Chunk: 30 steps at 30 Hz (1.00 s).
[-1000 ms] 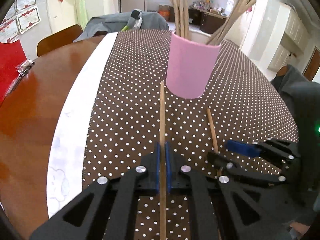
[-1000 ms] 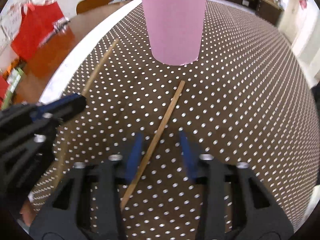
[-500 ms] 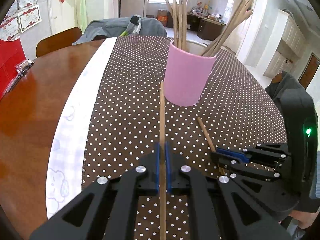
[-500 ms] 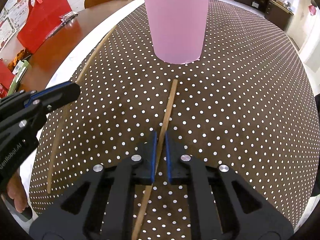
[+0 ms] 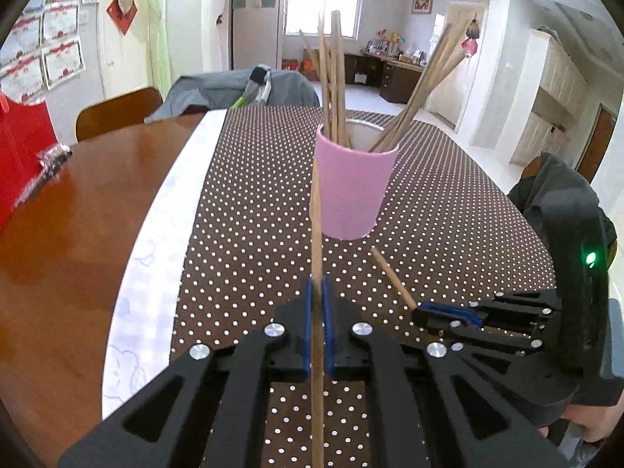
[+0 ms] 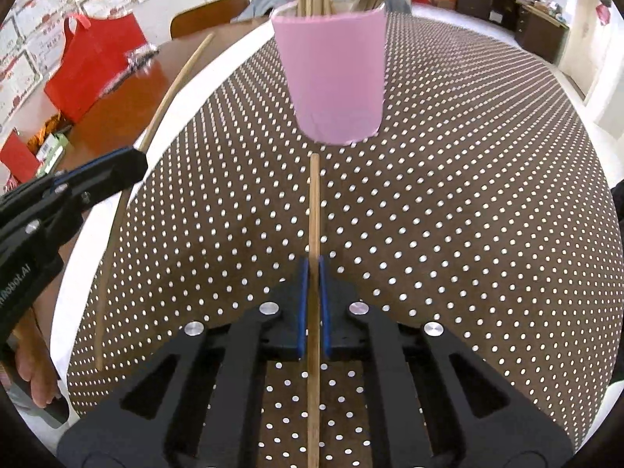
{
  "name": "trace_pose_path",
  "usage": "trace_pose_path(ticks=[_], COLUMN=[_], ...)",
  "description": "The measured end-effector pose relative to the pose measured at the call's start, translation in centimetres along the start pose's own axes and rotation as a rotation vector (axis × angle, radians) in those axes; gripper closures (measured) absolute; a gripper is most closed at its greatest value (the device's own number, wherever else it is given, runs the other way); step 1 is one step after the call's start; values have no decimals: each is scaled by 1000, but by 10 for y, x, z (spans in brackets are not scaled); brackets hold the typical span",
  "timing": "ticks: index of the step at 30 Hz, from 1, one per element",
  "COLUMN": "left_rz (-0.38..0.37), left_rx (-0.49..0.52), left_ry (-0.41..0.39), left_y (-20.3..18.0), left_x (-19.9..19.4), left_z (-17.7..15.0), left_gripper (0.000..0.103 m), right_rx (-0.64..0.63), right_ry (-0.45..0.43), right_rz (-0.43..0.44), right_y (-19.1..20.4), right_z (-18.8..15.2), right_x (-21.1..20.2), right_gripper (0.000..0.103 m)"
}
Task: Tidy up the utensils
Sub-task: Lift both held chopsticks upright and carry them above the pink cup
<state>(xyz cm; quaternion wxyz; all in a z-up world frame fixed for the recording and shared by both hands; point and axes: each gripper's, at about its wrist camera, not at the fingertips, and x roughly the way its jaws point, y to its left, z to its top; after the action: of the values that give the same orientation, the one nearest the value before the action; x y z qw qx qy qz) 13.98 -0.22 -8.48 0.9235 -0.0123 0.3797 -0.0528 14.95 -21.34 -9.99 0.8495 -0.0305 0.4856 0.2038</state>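
Red bag (image 6: 89,66): far left on the bare wooden bench (image 5: 58,234)
Left gripper (image 5: 318,288): jaws clamped on a long wooden stick (image 5: 316,234) that points at the cup
Pink cup (image 5: 351,187): upright mid-bench on the dotted cloth (image 5: 253,214), holding a bundle of sticks (image 5: 335,78)
Right gripper (image 6: 312,269): jaws pinched on a second stick (image 6: 314,214), whose tip stops just short of the cup's base

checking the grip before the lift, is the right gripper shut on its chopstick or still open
Shut. In the right wrist view the right gripper has its jaws pressed against both sides of the chopstick, no gap showing.
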Motion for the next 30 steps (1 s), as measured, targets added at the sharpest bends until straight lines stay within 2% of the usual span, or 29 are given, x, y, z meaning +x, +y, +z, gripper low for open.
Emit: trace_pose_path(ticks=[8,12,20,27,30], left_rz=[-13,-51,-123,-171,-178], left_rx=[8,-9,9,-2,-20], left_ry=[-79,-163,-383,-556,-600], left_y=[-6,-9,-24,-32,-31], left_x=[-16,-27,-51,-50,-44], left_z=[3,10,48,81,95], left_gripper=[97,97,97,97,97], right_rx=[58,81,80,64,69], right_ry=[-142,-247,-440,-561,-608], right_rz=[80,124,202,174,161], right_y=[-21,-29,-35,-40,-43], right_z=[-9,-7,22,57,72], right_x=[-41,-68,-114,-136,-139], right_gripper=[97,97,97,97,97])
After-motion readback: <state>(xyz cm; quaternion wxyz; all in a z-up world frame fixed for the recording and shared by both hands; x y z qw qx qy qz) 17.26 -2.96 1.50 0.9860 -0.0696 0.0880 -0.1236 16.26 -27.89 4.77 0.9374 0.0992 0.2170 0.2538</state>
